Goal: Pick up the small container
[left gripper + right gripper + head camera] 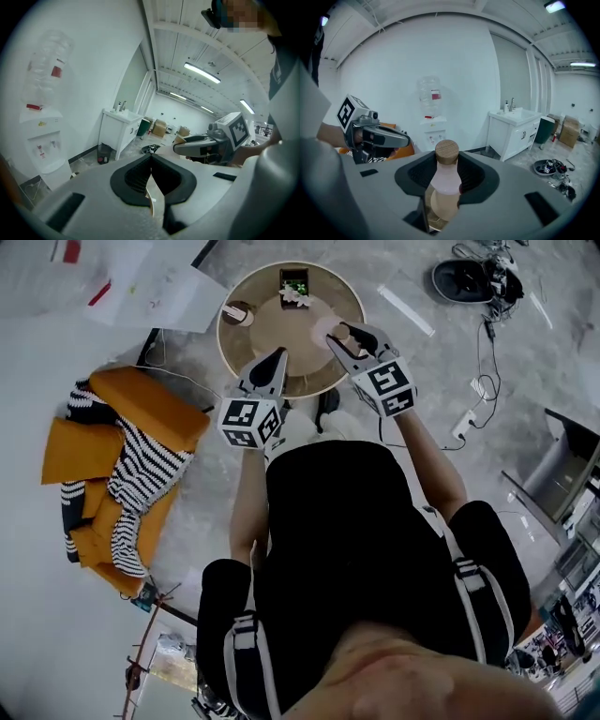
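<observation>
The small container (446,180) is a frosted pinkish bottle with a round wooden cap. It stands upright between the jaws of my right gripper (446,185), which is shut on its body. In the head view the right gripper (339,335) holds the container (335,331) over the right part of the round wooden table (228,348). My left gripper (278,356) hovers at the table's near edge, shut, with nothing in it. In the left gripper view its jaws (151,157) meet at the tips, and the right gripper (206,143) shows beyond.
A second capped container (236,312) and a small box of green bits (294,284) sit on the table. Orange cushions with striped cloth (122,460) lie on the floor at left, cables and a power strip (467,420) at right. A water dispenser (431,117) and a white cabinet (515,129) stand by the wall.
</observation>
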`<state>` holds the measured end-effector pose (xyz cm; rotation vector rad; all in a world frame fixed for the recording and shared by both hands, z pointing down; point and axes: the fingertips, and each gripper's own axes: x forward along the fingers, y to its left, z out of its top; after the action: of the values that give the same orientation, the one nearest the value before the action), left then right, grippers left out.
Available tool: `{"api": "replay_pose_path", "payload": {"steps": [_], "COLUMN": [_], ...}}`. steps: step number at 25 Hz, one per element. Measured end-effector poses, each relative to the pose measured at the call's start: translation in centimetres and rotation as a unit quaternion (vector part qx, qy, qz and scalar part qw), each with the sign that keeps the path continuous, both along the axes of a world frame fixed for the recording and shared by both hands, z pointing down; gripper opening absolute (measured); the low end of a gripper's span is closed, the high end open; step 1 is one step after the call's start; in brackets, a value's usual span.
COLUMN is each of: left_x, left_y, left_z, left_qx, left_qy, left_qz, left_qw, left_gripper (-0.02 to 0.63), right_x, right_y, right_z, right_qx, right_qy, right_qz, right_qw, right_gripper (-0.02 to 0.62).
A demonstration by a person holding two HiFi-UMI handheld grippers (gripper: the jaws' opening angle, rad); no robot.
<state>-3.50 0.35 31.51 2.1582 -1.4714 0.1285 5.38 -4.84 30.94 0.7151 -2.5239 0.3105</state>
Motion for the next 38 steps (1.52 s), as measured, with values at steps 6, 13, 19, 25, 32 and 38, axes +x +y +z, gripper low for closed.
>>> {"api": "replay_pose_path", "payload": {"steps": [6, 13, 19, 25, 32, 38], "left_x": [0.9, 2.0, 1.1, -1.1, -3.9, -5.8], "left_y": [1.7, 3.5, 4.8, 6.0, 8.1, 9.8], "left_z": [-1.7, -4.1, -5.4, -6.9, -8.2, -8.4], "left_qx": [0.016, 0.035, 0.048, 0.065, 0.083, 0.091], "left_qy": [0.007, 0.002, -0.003, 0.005, 0.002, -0.01], "left_qz": [-0.025, -0.016, -0.006, 0.006, 0.033, 0.053], "left_qw": [0.9995, 0.9993, 0.9988, 0.9979, 0.996, 0.9943], "left_gripper": [0.017, 0.017, 0.017, 0.017, 0.017, 0.017], "right_x": [1.2, 1.3, -0.3, -2.4, -5.1, -6.9], "right_y": [1.6, 4.9, 7.1, 8.6, 11.3, 13.3], "right_z": [-2.7, -4.2, -5.9, -7.4, -8.8, -10.0], "right_qx": [0.013, 0.002, 0.005, 0.016, 0.022, 0.03], "right_qy": [-0.009, -0.023, -0.037, -0.039, -0.047, -0.061], "right_qz": [-0.022, -0.031, -0.037, -0.03, -0.009, 0.008], "right_qw": [1.0, 0.999, 0.999, 0.999, 0.999, 0.998], "right_gripper": [0.141, 0.141, 0.141, 0.141, 0.141, 0.141]}}
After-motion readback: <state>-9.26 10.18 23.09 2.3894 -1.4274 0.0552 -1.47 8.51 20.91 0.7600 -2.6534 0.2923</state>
